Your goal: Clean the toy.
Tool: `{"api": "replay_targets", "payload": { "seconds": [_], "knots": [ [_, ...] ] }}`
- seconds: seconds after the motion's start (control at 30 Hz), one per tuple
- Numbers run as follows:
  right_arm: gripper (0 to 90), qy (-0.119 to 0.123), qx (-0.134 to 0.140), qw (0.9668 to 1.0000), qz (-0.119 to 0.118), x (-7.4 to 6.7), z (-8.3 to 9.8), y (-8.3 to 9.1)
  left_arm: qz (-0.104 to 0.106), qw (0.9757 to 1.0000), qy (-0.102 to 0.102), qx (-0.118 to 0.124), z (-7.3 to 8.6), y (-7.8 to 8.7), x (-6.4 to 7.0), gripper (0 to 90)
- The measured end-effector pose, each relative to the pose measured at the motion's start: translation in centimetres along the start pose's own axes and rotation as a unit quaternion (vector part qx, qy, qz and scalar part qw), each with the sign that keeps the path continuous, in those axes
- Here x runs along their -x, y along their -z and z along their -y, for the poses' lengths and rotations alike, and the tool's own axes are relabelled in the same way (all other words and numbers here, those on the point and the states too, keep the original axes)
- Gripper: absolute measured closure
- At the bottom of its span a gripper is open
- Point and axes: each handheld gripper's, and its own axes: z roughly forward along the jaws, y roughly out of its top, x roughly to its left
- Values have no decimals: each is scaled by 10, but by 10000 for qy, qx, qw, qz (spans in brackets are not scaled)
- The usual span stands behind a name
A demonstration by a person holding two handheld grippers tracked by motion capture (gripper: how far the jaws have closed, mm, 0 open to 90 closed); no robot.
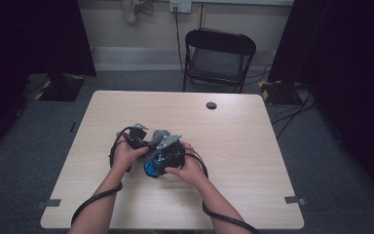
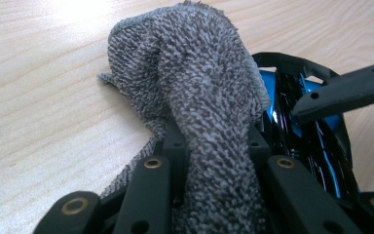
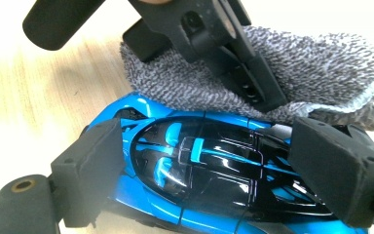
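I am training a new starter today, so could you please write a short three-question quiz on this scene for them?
1. True or false: the left hand-held gripper is shut on the grey terry cloth.
2. What does the right hand-held gripper hold between its jaws? A) a red ball B) the blue and black toy car C) a spoon
3. Fill in: behind the light wooden table stands a black folding ____.

Key: 1 true; 2 B; 3 chair.
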Motion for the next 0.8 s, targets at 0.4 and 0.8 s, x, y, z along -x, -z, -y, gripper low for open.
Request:
{"api": "replay_targets", "payload": {
  "seconds": [0.4, 0.8],
  "knots": [
    [132, 3, 1, 10000, -3, 0, 0, 0, 35, 10000, 30, -51, 6, 8, -1, 723],
    [132, 12, -10, 10000, 15, -1, -1, 0, 92, 9999, 99, -50, 16, 18, -2, 722]
  ]
}}
